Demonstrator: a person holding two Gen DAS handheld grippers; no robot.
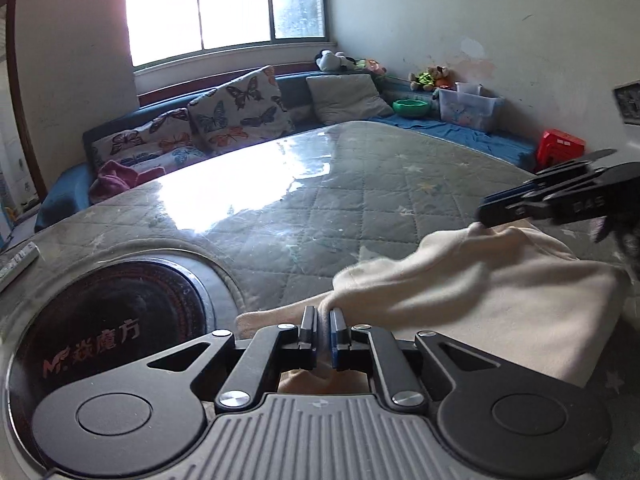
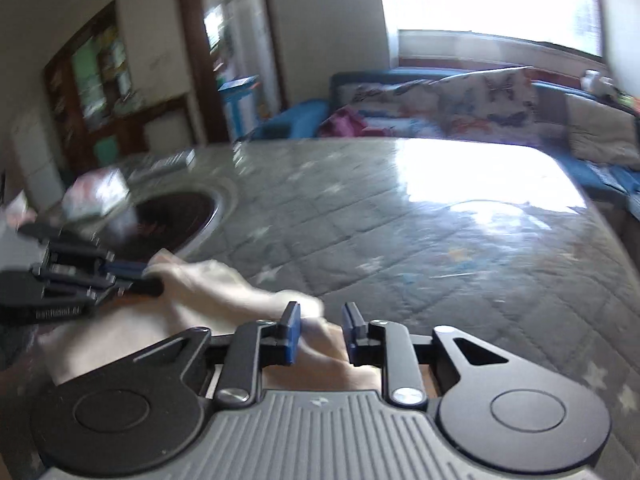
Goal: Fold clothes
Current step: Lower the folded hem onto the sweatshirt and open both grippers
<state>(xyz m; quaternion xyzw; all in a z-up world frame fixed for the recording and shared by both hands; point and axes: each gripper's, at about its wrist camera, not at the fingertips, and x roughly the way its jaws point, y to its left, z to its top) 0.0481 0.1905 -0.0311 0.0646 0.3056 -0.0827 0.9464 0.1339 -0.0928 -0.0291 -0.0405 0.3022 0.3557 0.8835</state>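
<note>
Pinching the cream cloth edge in my left gripper, nearly closed, so the fold keeps its line on the quilted surface; my right gripper stands narrowly parted around cloth, seemingly not pressing, though blur hides contact.

Two tools, one cream garment, two butterfly cushions.

"MP" logo plus Chinese characters, possibly 数魔方, on black round cooktop.
</note>
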